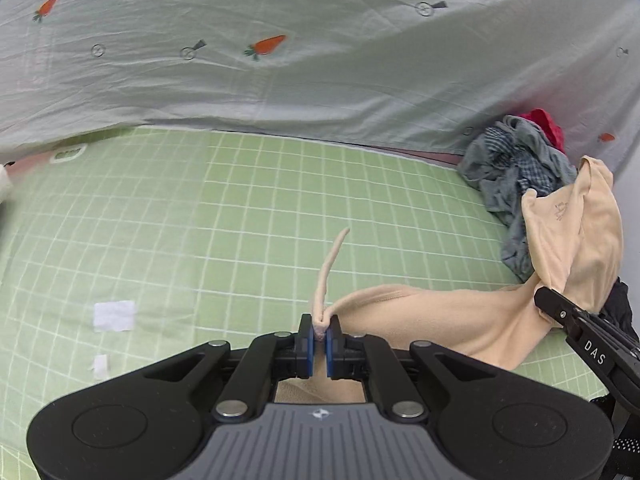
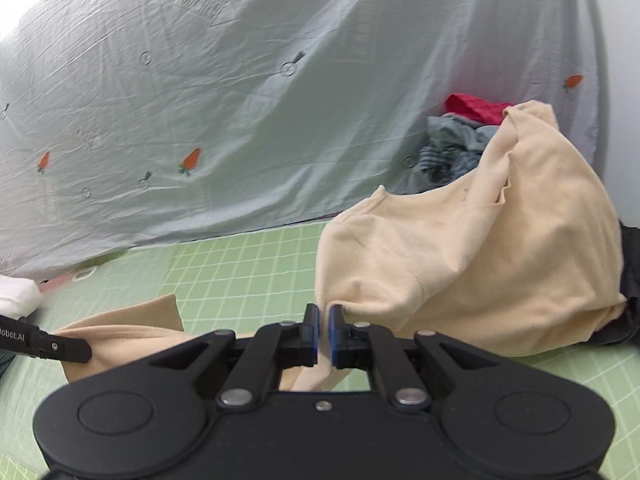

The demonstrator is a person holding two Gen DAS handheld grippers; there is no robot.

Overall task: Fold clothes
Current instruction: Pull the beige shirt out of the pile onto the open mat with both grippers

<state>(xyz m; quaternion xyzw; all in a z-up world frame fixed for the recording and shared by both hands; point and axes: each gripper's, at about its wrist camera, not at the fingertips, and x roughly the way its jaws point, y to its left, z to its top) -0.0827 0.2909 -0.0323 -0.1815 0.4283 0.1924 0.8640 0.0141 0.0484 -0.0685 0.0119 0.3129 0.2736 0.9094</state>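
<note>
L gripper [image 1: 319,334] pinching beige garment [image 1: 460,316], R gripper [image 2: 324,330] prob. clamped on it too

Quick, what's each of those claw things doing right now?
Left gripper: shut on the beige garment.
Right gripper: shut on the same beige garment.

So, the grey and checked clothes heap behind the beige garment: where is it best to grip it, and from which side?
Probably grip a raised fold on top of the grey and checked heap, coming from above on its open left side. The beige garment covers its near right part, and the carrot-print sheet stands close behind. Both the left gripper and the right gripper hold the beige garment now.
</note>
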